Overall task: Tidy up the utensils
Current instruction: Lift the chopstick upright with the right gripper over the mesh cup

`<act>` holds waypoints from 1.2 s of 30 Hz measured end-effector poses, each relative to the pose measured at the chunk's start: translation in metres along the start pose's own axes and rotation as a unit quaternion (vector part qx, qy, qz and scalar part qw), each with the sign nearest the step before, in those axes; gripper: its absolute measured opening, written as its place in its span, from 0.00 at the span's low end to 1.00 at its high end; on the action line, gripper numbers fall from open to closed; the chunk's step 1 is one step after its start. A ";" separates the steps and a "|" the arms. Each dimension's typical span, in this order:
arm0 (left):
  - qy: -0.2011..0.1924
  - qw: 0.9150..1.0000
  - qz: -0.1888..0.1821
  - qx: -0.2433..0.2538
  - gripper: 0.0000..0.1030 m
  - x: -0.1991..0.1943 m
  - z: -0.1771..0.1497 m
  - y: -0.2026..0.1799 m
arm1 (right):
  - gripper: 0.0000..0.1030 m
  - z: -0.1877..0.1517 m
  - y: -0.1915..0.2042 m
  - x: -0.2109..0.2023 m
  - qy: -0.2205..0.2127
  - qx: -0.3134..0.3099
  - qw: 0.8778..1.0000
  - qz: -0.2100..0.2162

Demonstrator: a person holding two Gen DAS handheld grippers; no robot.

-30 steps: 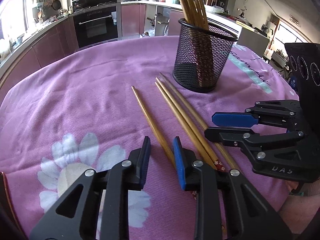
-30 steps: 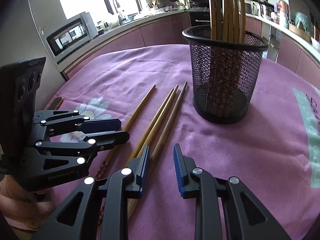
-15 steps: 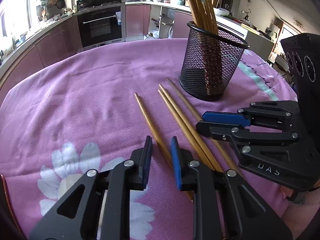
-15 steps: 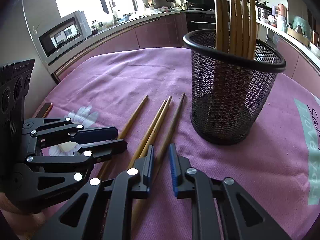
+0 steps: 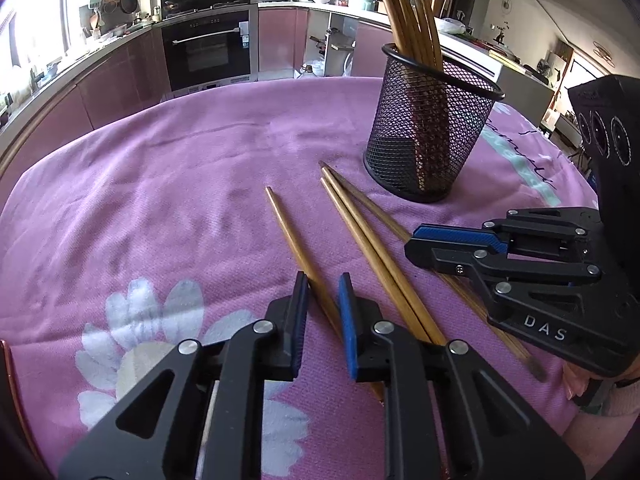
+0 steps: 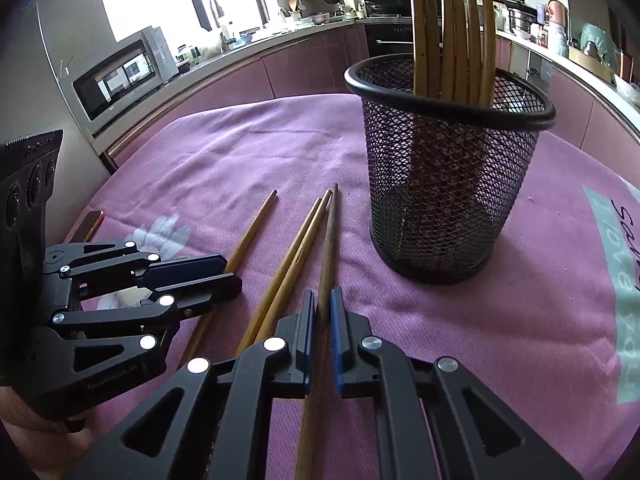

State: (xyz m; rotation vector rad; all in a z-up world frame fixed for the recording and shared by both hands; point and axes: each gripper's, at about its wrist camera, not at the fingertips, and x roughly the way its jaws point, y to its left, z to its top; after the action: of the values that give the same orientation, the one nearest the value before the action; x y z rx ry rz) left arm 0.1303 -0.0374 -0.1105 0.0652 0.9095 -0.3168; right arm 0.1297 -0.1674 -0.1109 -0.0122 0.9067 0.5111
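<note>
In your left wrist view, your left gripper (image 5: 323,292) has matte black linked arms with silver rivets and ribbed blue pads. Its jaws are closing, narrow now, with one chopstick (image 5: 294,240) between them; the left pad touches the stick, and a sliver of gap shows at the right pad. That stick is smooth, tapered, golden-brown wood, lying alone on the woven pink cloth (image 5: 160,200), pointing toward the far edge. Just right of it a pair (image 5: 360,232) lies side by side, touching. A fourth stick (image 5: 368,204) runs under your right gripper (image 5: 412,242), whose jaws look pressed together. The holder (image 5: 428,136), a round black wire-mesh cup with a rolled rim, stands upright toward the far right of the cloth, with a bundle (image 5: 408,8) of long chopsticks leaning in it. A white flower print (image 5: 152,336) covers the near left of the cloth.

In your right wrist view, your right gripper (image 6: 323,312) is clamped on the darker fourth stick (image 6: 330,236), which passes straight between its blue pads. The pair (image 6: 296,256) lies just left, and the lone chopstick (image 6: 252,236) runs into your left gripper (image 6: 224,272). The mesh holder (image 6: 444,184) stands beyond to the right, apart from the loose sticks. A teal printed band (image 6: 624,296) runs along the cloth's right edge.
</note>
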 end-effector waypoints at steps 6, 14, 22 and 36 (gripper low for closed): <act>-0.004 1.000 -0.003 -0.024 0.08 -0.003 -0.001 0.005 | 0.05 -0.003 -0.006 -0.008 -0.009 0.013 1.000 0.011; -0.015 0.999 -0.023 -0.037 0.08 -0.016 -0.002 0.008 | 0.05 -0.008 -0.012 -0.032 -0.033 0.026 0.998 0.040; -0.049 0.996 -0.062 -0.046 0.08 -0.046 0.005 0.010 | 0.05 -0.010 -0.013 -0.067 -0.075 0.025 0.994 0.071; -0.112 0.984 -0.128 -0.047 0.07 -0.099 0.022 0.007 | 0.05 0.001 -0.024 -0.110 -0.143 0.026 0.986 0.080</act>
State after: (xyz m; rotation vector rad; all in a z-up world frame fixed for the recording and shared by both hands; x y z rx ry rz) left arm 0.0927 -0.0109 -0.0193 -0.1741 0.7086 -0.5089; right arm 0.0853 -0.2341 -0.0319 0.1787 0.6420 0.6202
